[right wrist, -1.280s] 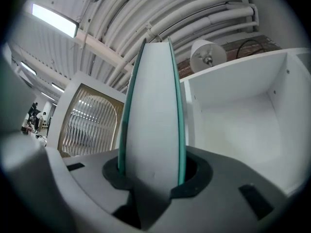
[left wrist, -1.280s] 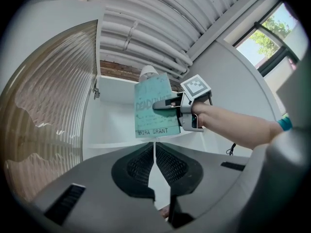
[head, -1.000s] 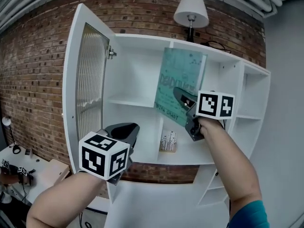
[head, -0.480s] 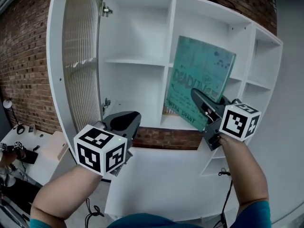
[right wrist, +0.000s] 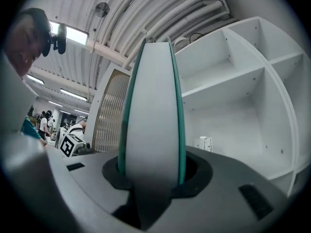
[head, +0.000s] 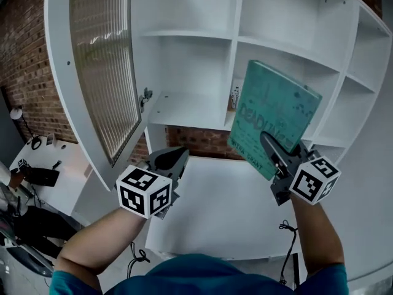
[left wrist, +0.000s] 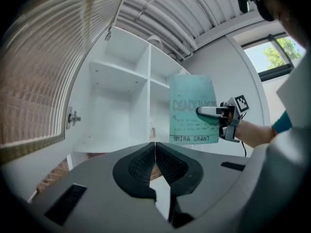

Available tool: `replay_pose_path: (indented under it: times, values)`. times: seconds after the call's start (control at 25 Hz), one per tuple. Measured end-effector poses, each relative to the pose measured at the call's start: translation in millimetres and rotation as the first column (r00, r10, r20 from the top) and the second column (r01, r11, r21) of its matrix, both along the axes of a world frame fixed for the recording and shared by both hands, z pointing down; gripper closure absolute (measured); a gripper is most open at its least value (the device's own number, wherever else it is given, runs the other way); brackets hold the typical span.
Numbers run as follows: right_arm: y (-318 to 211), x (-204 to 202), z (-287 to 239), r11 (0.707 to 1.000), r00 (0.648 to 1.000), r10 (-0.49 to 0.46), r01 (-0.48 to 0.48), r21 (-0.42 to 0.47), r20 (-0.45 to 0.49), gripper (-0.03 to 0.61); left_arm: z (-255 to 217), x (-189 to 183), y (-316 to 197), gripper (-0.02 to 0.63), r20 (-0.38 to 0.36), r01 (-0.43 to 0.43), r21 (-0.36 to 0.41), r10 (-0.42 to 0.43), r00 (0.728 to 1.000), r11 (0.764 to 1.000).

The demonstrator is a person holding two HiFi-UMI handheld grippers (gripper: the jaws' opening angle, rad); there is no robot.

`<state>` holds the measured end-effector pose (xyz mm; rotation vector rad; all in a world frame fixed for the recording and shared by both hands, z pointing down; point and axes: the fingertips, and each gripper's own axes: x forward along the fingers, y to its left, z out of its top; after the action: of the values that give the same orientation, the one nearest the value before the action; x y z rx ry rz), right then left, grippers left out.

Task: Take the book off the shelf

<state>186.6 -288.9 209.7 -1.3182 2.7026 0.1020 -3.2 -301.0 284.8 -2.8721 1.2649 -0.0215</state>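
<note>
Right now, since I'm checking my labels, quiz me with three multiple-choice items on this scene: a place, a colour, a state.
1. Where is the book? A in the left hand-held gripper; B in the right hand-held gripper; C lying on the shelf.
2. Its cover is: A red; B yellow; C teal.
3. The left hand-held gripper is: A shut, empty; B wide open; C clamped on the book.
Answers: 1 B, its jaws clamp the book out in front of the shelf; 2 C, the head view shows teal; 3 A, its jaws meet with nothing between.
</note>
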Motion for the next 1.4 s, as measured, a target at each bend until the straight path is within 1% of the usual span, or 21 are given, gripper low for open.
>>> replay_pose_path:
  times: [0.12, 0.2, 0.28, 0.44, 0.56, 0.72, 0.96, 1.12, 1.24, 1.4]
  values:
    - [1, -3, 51, 0.998, 1.0, -0.026, 0.027, -0.048, 0.007, 0.422, 46, -6, -5, 0.6, -0.02, -0.012, -0.035, 0.011, 1.0, 0.999]
    - [-3, -3, 77, 0.994, 0.998, -0.051, 0.053, -0.091, 0.028, 0.422, 63, -6, -12, 0.6, -0.035, -0.019, -0.048, 0.017, 0.999, 0.999]
    - [-10, 0, 103, 0.989, 0.998, -0.053, 0.058, -0.136, 0.04, 0.422, 80, -7, -20, 0.6, -0.038, -0.008, -0.072, 0.006, 0.999, 0.997]
    - [-12, 5, 172, 0.974, 0.999, -0.007, 0.015, -0.225, 0.032, 0.422, 134, -15, -22, 0.6, -0.034, 0.02, -0.147, -0.026, 0.999, 0.989]
    - [-15, 8, 218, 0.964, 1.0, 0.019, -0.019, -0.267, -0.003, 0.422, 165, -20, -25, 0.6, -0.028, 0.037, -0.188, -0.043, 0.999, 0.981]
    - [-18, 7, 269, 0.945, 0.999, 0.028, -0.04, -0.324, -0.041, 0.422, 200, -28, -29, 0.6, -0.011, 0.058, -0.247, -0.063, 0.998, 0.967]
    - [-18, 9, 338, 0.895, 0.997, 0.043, -0.064, -0.441, -0.058, 0.422, 255, -38, -25, 0.6, -0.012, 0.081, -0.363, -0.091, 0.996, 0.928]
    - [-19, 13, 375, 0.855, 0.995, 0.056, -0.089, -0.512, -0.079, 0.422, 286, -47, -21, 0.6, 0.008, 0.101, -0.404, -0.107, 0.994, 0.909]
    - [-16, 14, 397, 0.824, 0.994, 0.054, -0.1, -0.558, -0.098, 0.422, 312, -52, -15, 0.6, 0.022, 0.111, -0.446, -0.113, 0.993, 0.888]
    - [-12, 13, 419, 0.792, 0.992, 0.046, -0.106, -0.601, -0.114, 0.422, 341, -55, -6, 0.6, 0.049, 0.121, -0.495, -0.112, 0.993, 0.86]
